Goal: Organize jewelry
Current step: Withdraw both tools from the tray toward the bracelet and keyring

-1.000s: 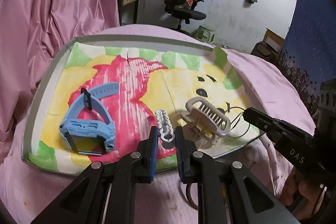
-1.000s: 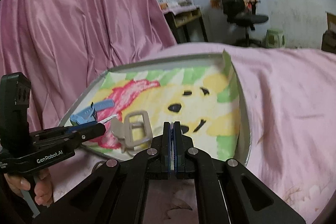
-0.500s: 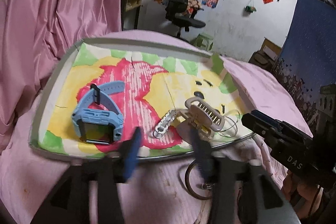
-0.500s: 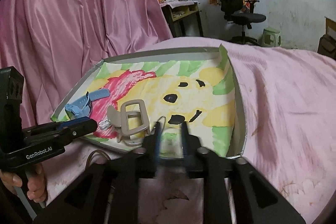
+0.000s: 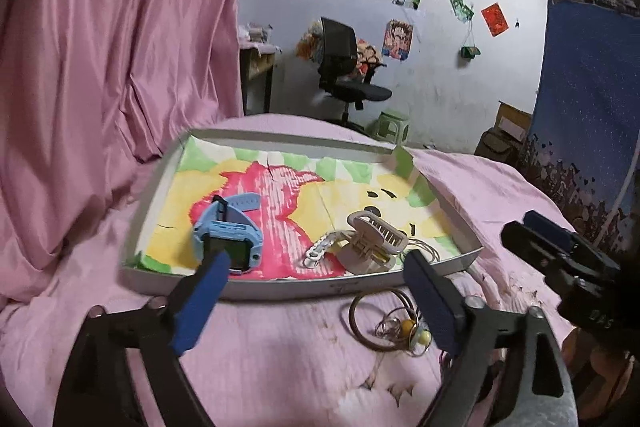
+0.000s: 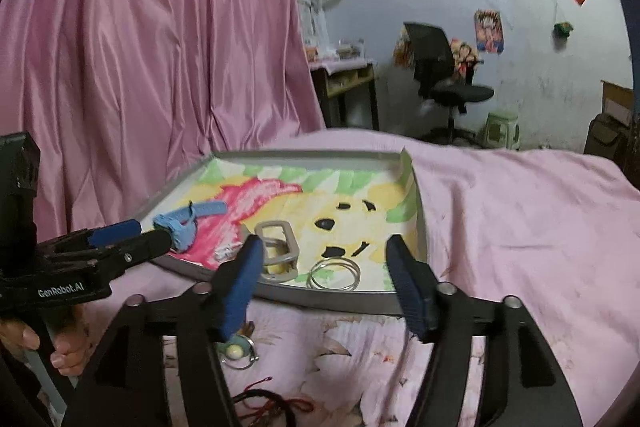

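Pink bed cover: it carries everything here; the grey tray (image 5: pixel 280 289) with the painted bear lining lies on it, long side across the view.
Left gripper (image 5: pixel 316 301): a second ago its blue pads were pinched on the small white chain at the tray's near edge; now the jaws are opening wide, nothing between them, and it has pulled back to the near side of the tray.
Blue watch (image 5: pixel 228 235): at the left of the tray, strap looped up, where it was before.
White chain (image 5: pixel 318 251): let go, lying inside the tray just left of the beige hair clip (image 5: pixel 370 241).
Wire hoops (image 6: pixel 334 273): resting in the tray's near right part, right of the clip.
Right gripper (image 6: pixel 326 281): clenched a second ago, now its jaws are opening too, empty, drawn back from the tray's near wall.
Still outside: a brown ring with yellow beads (image 5: pixel 390 325) on the bed, near side of the tray, between the two grippers.
Meaning: both placings look finished; the ring is probably next.
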A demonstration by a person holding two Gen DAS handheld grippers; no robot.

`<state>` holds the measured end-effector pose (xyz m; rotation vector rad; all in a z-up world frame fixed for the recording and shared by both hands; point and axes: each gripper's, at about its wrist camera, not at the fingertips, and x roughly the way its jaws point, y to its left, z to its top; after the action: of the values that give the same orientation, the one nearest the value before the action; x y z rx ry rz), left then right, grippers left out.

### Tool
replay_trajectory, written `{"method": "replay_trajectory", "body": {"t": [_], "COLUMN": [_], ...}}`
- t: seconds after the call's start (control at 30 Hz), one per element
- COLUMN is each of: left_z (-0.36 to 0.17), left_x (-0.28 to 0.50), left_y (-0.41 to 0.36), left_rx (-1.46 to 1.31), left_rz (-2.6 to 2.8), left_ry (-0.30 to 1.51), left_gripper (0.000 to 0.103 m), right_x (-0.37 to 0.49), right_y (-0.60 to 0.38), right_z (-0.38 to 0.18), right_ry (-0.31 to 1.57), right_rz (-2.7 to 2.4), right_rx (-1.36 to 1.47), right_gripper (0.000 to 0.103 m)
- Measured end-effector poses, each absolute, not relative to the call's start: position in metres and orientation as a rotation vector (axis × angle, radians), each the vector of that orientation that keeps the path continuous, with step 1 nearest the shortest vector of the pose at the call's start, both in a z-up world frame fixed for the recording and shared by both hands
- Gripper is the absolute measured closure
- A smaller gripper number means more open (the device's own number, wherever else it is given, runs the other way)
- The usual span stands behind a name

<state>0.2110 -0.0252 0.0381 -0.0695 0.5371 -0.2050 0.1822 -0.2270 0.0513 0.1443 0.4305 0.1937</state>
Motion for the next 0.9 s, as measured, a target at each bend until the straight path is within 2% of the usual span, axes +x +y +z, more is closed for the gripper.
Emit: {"method": "replay_trajectory", "body": {"t": [0.17, 0.33, 0.9], "left_z": [0.040, 0.039, 0.022], "left_x": [0.188, 0.167, 0.136], "left_y": [-0.025, -0.021, -0.017], "left_rx": [-0.035, -0.022, 0.004], "left_rz": [-0.179, -0.174, -0.194], "left_ry": [0.487, 0.447, 0.448], "left_gripper": [0.007, 0.002, 0.002], "right_x": [0.156, 0.132, 0.090], "right_y": [-0.226, -0.226, -0.229], "right_z": [0.057, 0.056, 0.040], "right_ry": [0.374, 0.336, 0.383], "right_rz": [0.181, 0.157, 0.126], "right_rx": [0.138, 0.126, 0.057], "right_gripper": [0.018, 0.008, 0.006]}}
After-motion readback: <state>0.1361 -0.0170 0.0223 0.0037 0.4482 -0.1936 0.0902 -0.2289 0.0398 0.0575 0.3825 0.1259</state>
